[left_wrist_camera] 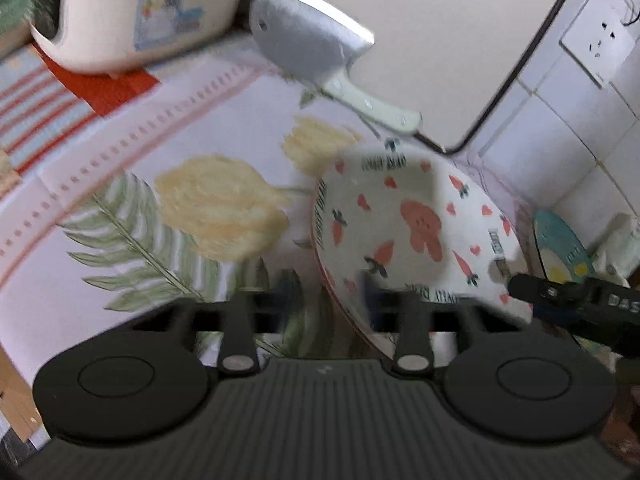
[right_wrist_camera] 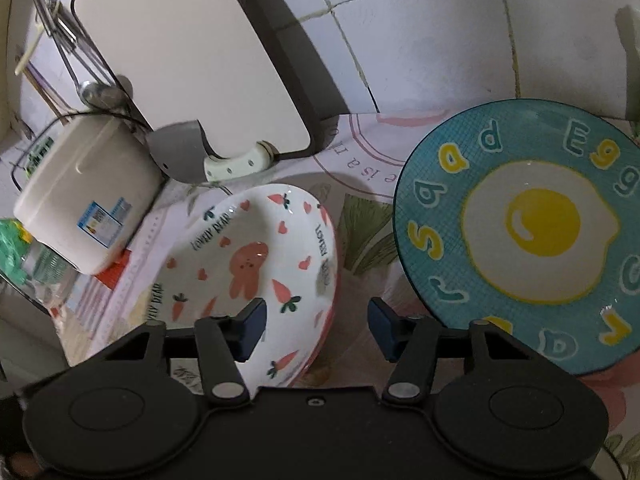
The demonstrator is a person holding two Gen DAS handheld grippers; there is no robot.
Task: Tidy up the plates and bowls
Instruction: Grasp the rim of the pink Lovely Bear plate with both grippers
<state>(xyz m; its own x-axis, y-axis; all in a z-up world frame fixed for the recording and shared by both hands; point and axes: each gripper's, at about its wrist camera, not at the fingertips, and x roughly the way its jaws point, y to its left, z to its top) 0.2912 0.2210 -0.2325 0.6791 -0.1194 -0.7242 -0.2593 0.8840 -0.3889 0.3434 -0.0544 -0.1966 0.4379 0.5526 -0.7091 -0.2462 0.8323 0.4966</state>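
Observation:
A white bowl (left_wrist_camera: 404,220) printed with a pink bear, carrots and hearts sits on the flowered tablecloth. The near rim of the bowl lies between the blurred fingers of my left gripper (left_wrist_camera: 330,296). A strip of cloth still shows between its left finger and the bowl's outer wall. My right gripper (right_wrist_camera: 316,328) stands open over the bowl's (right_wrist_camera: 256,264) right rim, one blue pad inside and one outside, neither touching. From the left wrist it shows as a black finger (left_wrist_camera: 560,296) at the bowl's far edge. A teal fried-egg plate (right_wrist_camera: 528,236) leans to the right.
A cleaver (left_wrist_camera: 308,40) with a pale handle and a cutting board (right_wrist_camera: 192,48) lean on the tiled wall behind the bowl. A cream rice cooker (right_wrist_camera: 88,192) stands at the left. A wall socket (left_wrist_camera: 596,44) is at the upper right.

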